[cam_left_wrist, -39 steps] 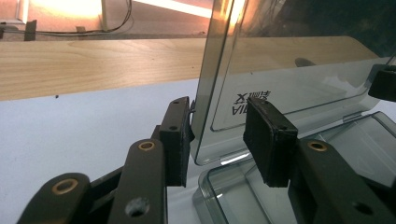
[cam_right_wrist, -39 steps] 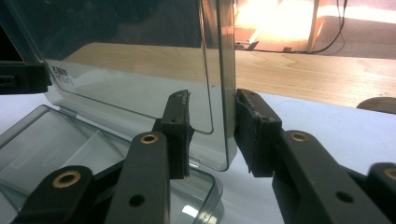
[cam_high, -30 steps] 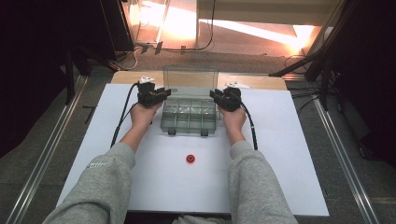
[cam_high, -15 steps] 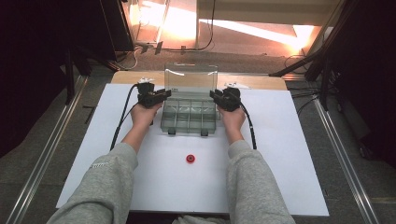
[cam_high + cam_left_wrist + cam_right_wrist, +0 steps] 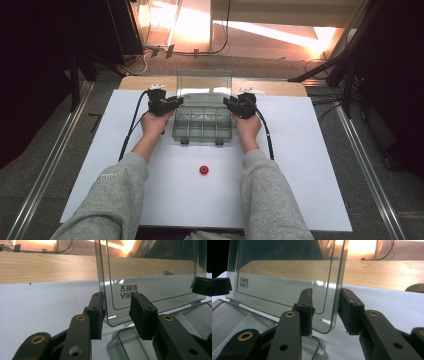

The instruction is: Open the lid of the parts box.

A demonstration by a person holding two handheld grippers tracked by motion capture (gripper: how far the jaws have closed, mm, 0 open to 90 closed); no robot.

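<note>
Lid of the clear organiser box stands upright between both hand-held grippers, left and right, jaws apart astride its side edges, the right's just widened; lower it evenly together.

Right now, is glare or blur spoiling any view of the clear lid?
High view: orange light burns out the floor beyond the table, yet the lid reads clearly. Left gripper view: bright reflections streak the lid's top, near jaws slightly soft. Right gripper view: glare upper right, lid edge sharp.
</note>
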